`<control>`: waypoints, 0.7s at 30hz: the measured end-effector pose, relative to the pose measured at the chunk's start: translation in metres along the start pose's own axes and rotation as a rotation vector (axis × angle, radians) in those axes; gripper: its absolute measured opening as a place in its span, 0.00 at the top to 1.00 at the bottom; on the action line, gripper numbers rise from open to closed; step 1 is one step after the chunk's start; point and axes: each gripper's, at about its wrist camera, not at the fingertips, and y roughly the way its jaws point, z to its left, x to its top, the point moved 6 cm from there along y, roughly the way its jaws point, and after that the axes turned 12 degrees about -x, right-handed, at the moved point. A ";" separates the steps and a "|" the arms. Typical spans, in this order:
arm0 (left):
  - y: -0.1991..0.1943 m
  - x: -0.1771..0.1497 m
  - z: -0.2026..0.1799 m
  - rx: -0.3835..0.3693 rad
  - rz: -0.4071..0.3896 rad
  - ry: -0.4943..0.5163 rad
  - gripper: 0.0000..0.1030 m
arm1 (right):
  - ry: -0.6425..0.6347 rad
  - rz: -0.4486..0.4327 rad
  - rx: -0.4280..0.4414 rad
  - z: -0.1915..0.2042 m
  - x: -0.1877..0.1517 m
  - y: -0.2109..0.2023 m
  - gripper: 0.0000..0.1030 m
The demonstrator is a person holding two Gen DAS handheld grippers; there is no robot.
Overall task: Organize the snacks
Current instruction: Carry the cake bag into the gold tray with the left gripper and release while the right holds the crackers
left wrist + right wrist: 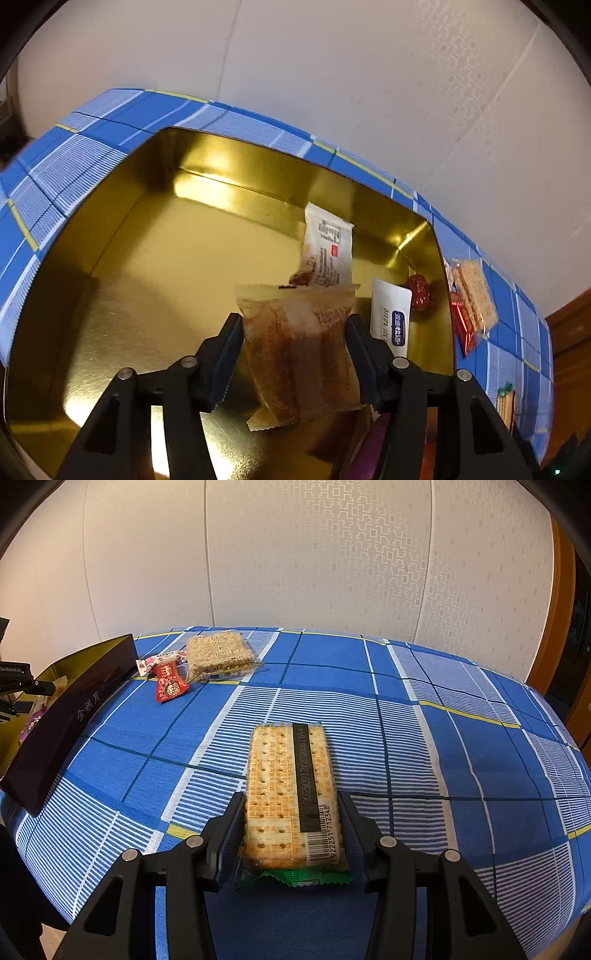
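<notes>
The left claw [293,354] hangs over the gold tin [147,258], pinching a brownish snack packet [299,354]. The right claw [291,830], level above the surface [443,738], clamps a cracker pack [291,794].

Wide bare gold floor fills the left and centre of the tin [122,266]. Its right side is crowded: a white packet [328,247], a white sachet [389,317] and a red candy [419,291]. On the blue cloth [461,760], the right half lies bare; upper left sit a red sweet [168,683], a rice cake [218,657] and the tin's dark wall [66,716].
</notes>
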 end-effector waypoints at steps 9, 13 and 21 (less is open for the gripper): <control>-0.024 0.003 -0.003 0.008 -0.068 0.024 0.40 | -0.001 -0.002 0.001 0.000 -0.001 0.000 0.52; -0.032 -0.003 -0.020 -0.010 -0.095 0.087 0.40 | 0.000 -0.002 0.001 0.000 -0.001 0.000 0.52; -0.044 -0.031 -0.079 -0.096 -0.100 0.289 0.40 | 0.000 -0.004 0.003 0.000 -0.002 0.000 0.52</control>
